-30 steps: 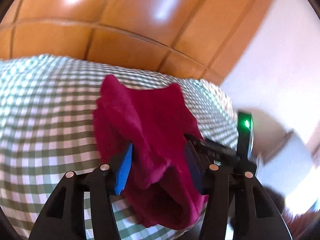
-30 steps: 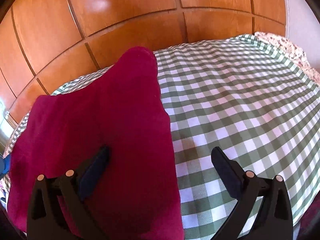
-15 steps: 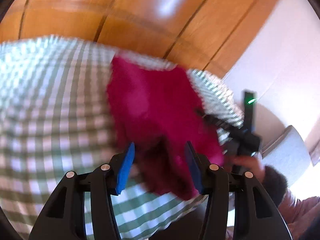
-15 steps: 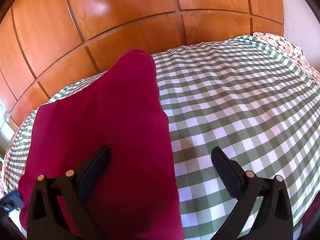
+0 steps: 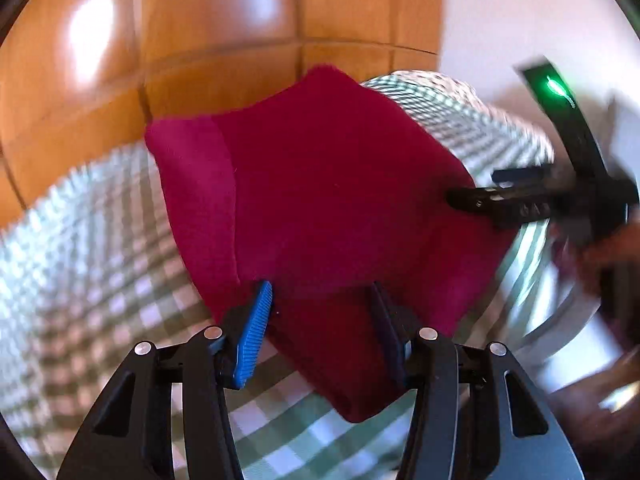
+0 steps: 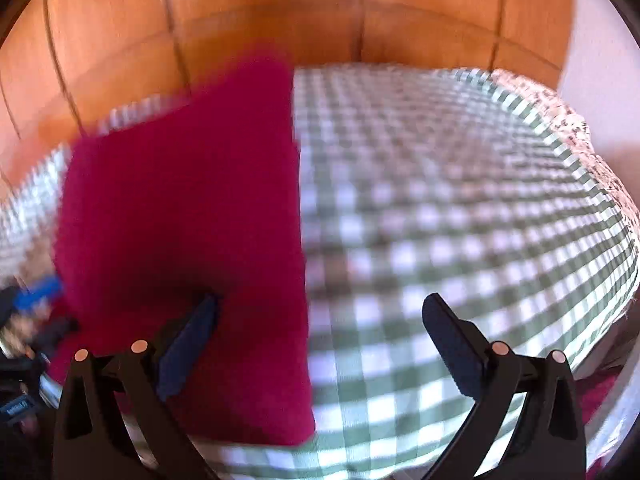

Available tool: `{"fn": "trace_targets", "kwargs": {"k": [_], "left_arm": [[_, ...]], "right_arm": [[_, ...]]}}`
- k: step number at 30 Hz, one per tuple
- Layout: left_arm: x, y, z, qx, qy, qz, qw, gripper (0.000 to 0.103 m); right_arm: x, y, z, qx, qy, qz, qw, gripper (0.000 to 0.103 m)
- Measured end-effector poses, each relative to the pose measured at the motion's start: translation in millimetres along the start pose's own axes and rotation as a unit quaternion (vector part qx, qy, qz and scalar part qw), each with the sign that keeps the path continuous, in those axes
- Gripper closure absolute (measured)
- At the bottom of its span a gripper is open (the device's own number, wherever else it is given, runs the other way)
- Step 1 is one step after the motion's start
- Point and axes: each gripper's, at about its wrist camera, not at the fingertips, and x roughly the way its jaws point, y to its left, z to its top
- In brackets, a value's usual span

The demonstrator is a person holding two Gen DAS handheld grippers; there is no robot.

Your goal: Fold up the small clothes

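Note:
A crimson cloth lies folded flat on the green-and-white checked tablecloth. My left gripper is open, its jaws standing over the cloth's near corner, holding nothing. The other gripper shows in the left wrist view at the cloth's right edge. In the right wrist view the same cloth fills the left half; my right gripper is open wide over the cloth's right edge, its left finger over the cloth, its right finger over bare tablecloth. Both views are motion-blurred.
Glossy wooden panels rise behind the table. The table's rounded edge curves at the right with a patterned fabric beneath. A white wall stands at the right. A hand holds the right gripper.
My left gripper has let go of the cloth and swung round to its left side; the cloth now lies flat. My right gripper has shifted slightly, staying open.

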Motion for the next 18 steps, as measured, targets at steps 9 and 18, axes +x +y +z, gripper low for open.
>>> {"fn": "trace_targets", "kwargs": {"k": [9, 18], "left_arm": [[-37, 39, 21, -0.112, -0.06, -0.092, 0.9876, 0.052], [8, 80, 67, -0.212, -0.017, -0.032, 0.9766, 0.044]], "right_arm": [[-41, -21, 42, 0.04, -0.061, 0.063, 0.995, 0.002], [25, -6, 119, 0.031, -0.035, 0.004, 0.999, 0.002]]}}
